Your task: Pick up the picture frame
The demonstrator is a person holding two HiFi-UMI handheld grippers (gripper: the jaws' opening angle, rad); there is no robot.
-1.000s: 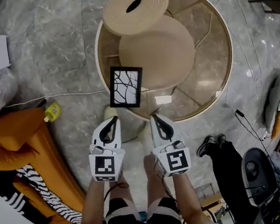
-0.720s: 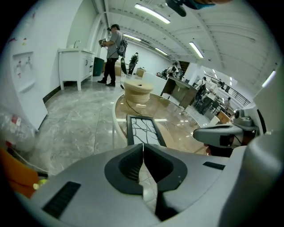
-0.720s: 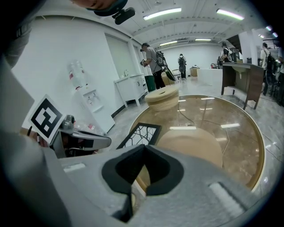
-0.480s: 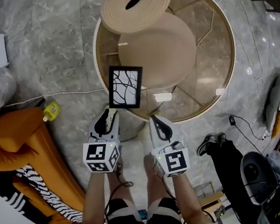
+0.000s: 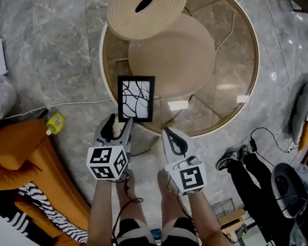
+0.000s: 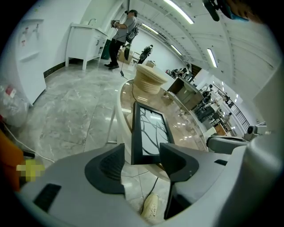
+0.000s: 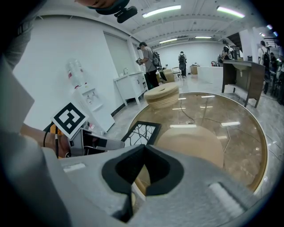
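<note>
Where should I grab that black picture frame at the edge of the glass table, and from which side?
Take the picture frame by its near bottom edge, coming from your side of the table rim with the left gripper. It is a thin slab, so the jaws can close across its thickness; that gripper's open jaws flank that edge.

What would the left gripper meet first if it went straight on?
The picture frame: its lower edge stands right ahead, in line with the gap of the open left gripper. Exact depth is unclear, but nothing shows nearer.
</note>
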